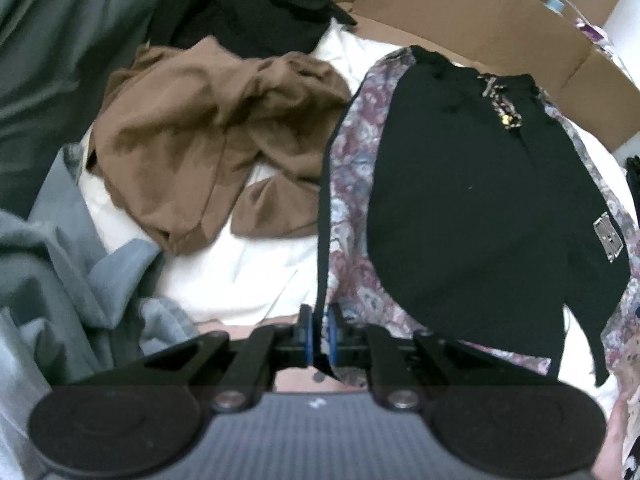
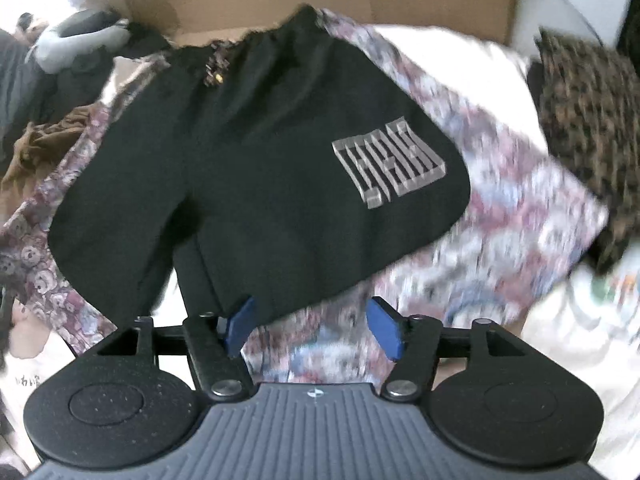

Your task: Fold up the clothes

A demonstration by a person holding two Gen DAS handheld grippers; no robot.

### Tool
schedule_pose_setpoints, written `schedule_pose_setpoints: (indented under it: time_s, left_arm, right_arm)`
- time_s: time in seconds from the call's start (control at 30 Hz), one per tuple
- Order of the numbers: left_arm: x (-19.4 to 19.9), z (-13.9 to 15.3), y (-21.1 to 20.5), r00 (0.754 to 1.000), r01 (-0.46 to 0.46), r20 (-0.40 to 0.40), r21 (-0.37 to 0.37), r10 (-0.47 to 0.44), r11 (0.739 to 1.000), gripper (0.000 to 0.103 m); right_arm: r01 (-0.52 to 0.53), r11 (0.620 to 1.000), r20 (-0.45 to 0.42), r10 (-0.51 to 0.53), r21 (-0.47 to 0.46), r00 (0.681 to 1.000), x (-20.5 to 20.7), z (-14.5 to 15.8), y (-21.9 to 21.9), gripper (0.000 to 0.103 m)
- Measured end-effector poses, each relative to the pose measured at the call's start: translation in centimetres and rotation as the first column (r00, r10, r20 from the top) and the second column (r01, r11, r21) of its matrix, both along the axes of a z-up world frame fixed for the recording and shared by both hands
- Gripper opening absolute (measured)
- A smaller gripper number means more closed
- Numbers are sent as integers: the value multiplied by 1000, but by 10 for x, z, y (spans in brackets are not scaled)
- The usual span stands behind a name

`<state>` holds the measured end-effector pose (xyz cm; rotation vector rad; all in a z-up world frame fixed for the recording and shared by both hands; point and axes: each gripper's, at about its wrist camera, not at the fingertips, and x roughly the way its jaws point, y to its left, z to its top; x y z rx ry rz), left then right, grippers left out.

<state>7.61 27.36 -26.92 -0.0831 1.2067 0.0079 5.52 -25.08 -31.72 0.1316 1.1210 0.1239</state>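
Note:
Black shorts (image 1: pixel 472 200) with a grey block logo (image 2: pixel 390 164) lie flat on a floral cloth (image 1: pixel 352 168) spread over the white bed. My left gripper (image 1: pixel 320 330) is shut on the near left edge of the floral cloth, which rises taut from the jaws. My right gripper (image 2: pixel 314 326) is open, its blue pads (image 2: pixel 384 328) wide apart just above the near edge of the floral cloth (image 2: pixel 500 216) and the hem of the shorts (image 2: pixel 240 168). It holds nothing.
A crumpled brown garment (image 1: pixel 208 140) lies left of the floral cloth. Black clothes (image 1: pixel 256 20) are piled behind it, grey-blue blankets (image 1: pixel 60 264) at the left. A cardboard box (image 1: pixel 480 20) stands along the back. A leopard-print item (image 2: pixel 588 120) lies at the right.

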Motion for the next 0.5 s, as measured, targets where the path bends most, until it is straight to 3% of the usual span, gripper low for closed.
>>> schedule_pose_setpoints:
  time_s: [0.17,0.37,0.5]
  left_arm:
    - [4,17,-17,1000,14,21,-9,-14,1000,8]
    - [6,35,-39,997,63,50,-11,-62,998,8]
    - [9,43,-50,996,73,46,-16,-73,997,8]
  right_arm:
    - [-27,1000,36,27,9,999,22,39,-3,83]
    - [-72,997,21,72,-12,997,53,83,-2,84]
    - [-138,987,16,140,-85,990,67,109,-1,84]
